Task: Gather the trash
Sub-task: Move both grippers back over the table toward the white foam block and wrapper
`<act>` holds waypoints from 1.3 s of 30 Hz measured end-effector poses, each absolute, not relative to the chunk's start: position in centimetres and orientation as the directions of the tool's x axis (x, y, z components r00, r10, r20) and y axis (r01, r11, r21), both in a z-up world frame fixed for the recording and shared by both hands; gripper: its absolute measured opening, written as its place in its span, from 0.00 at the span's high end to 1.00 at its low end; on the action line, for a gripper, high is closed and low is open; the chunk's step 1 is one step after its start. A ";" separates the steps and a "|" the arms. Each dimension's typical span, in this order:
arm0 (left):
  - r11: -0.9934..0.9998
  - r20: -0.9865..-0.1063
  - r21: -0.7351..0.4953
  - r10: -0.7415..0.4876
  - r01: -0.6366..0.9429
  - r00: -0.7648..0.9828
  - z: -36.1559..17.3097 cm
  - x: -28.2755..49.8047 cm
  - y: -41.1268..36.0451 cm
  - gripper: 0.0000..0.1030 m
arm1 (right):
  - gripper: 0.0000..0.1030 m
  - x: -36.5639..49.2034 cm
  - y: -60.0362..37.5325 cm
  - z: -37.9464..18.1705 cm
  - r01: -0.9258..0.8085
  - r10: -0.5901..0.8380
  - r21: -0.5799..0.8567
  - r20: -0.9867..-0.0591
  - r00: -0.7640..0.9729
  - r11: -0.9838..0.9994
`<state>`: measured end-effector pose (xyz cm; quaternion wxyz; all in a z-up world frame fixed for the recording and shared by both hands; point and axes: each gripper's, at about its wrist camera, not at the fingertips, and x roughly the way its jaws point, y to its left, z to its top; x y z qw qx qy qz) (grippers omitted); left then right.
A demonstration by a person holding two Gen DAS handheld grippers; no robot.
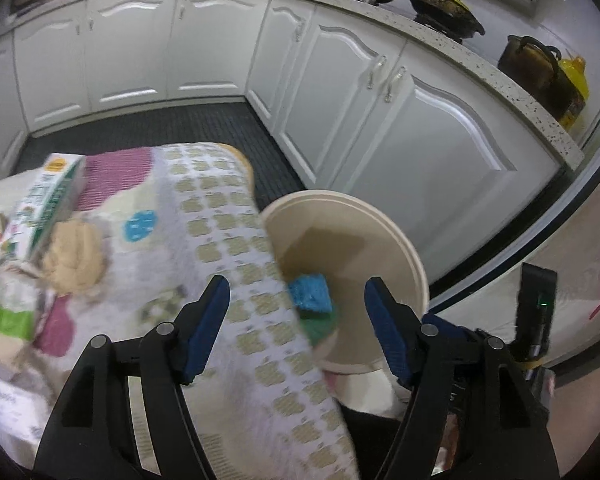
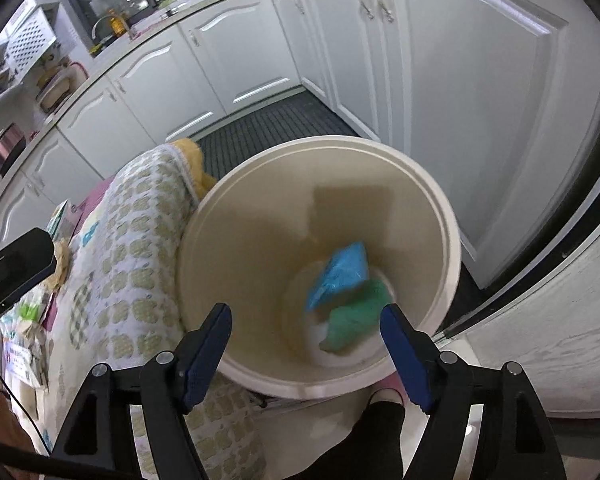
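A cream round trash bin [image 2: 440, 216] stands on the floor beside a cloth-covered table [image 2: 140, 280]. Inside it lie a blue sponge [image 2: 340, 272] and a green sponge [image 2: 356, 316]. My right gripper [image 2: 306, 344] is open and empty above the bin's near rim. In the left wrist view the bin [image 1: 404, 248] is at the table's right edge, with the blue sponge [image 1: 310, 290] and the green one [image 1: 320, 326] inside. My left gripper [image 1: 298, 320] is open and empty over the table edge. A green-and-white carton [image 1: 48, 200] and wrappers [image 1: 8, 308] lie on the table at left.
White kitchen cabinets [image 1: 340, 92] run along the back and right, over a dark ribbed floor mat [image 1: 160, 124]. Pots [image 1: 444, 8] sit on the counter. A tan cloth lump [image 1: 74, 256] lies on the table. The other gripper's body [image 2: 12, 272] shows at left.
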<state>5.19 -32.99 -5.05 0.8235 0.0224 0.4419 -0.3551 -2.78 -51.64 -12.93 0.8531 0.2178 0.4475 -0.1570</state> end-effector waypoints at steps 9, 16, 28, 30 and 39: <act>0.810 -0.735 -0.158 -0.478 0.564 0.481 -4.1 3.9 -28.5 0.33 | 0.27 -2.7 -47.5 -10.3 0.399 -0.072 0.210 -0.807 0.586 0.893; 0.836 -0.718 -0.091 -0.431 0.541 0.546 -3.1 2.8 -25.0 0.33 | 0.26 -2.5 -44.0 -8.4 0.341 -0.049 0.213 -0.783 0.620 0.916; 0.889 -0.696 -0.074 -0.370 0.452 0.615 -1.5 1.9 -15.6 0.33 | 0.23 -1.2 -37.1 -6.7 0.203 0.041 0.224 -0.761 0.648 0.953; 0.900 -0.698 -0.072 -0.354 0.430 0.623 -1.5 2.1 -13.9 0.33 | 0.23 -1.0 -35.8 -6.4 0.179 0.055 0.223 -0.758 0.650 0.958; 0.955 -0.704 -0.084 -0.259 0.285 0.661 -1.9 2.9 -4.2 0.33 | 0.23 0.3 -30.8 -5.9 0.080 0.124 0.229 -0.750 0.649 0.970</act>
